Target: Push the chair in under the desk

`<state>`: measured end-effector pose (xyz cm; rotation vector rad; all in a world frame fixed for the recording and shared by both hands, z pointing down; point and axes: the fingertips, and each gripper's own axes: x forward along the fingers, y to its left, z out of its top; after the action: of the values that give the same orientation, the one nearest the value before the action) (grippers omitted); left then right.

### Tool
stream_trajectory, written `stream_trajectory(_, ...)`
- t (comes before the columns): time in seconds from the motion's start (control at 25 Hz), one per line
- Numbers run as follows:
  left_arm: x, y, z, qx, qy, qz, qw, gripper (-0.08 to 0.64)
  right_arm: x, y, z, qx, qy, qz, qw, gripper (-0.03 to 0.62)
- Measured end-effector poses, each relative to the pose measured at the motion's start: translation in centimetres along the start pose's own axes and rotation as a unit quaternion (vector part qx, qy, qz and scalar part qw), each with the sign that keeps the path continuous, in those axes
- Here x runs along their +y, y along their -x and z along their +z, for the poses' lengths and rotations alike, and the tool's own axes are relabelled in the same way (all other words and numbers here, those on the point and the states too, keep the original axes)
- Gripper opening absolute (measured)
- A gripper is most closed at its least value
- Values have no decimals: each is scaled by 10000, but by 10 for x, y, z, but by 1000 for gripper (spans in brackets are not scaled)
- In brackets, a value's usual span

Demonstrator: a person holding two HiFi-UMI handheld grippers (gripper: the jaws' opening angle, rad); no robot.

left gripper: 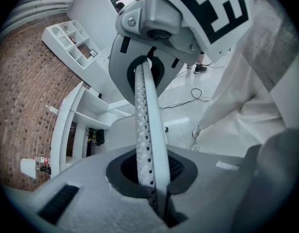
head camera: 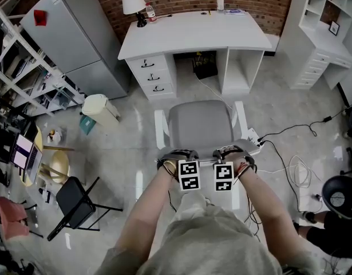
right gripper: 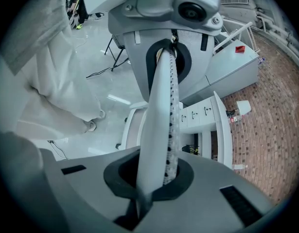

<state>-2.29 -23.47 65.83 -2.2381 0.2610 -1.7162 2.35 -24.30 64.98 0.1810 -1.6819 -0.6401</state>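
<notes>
The left tongs [left gripper: 149, 130] are squeezed narrow, pad flat against pad, with nothing caught between them. The right tongs [right gripper: 167, 120] are closed the same way and just as empty. They sit side by side, one in each hand, at the rear edge of the chair [head camera: 200, 125]. The head view does not show whether their tips touch the backrest. The grey seat and white arms lie straight ahead of the tongs. Beyond the chair, farther ahead, stands the white bench [head camera: 193, 33]. The seat is out on the floor, not under the knee space. A lamp [head camera: 133, 4] stands on the bench ahead and left of the left tongs, above the drawers [head camera: 151, 73].
</notes>
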Motion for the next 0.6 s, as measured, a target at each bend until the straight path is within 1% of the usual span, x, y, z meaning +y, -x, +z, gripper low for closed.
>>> stream_trajectory(0.6,49,-18,-3,-30,-17,42,10000,26,-43,-25,-20,52,-55,-4,10000,11)
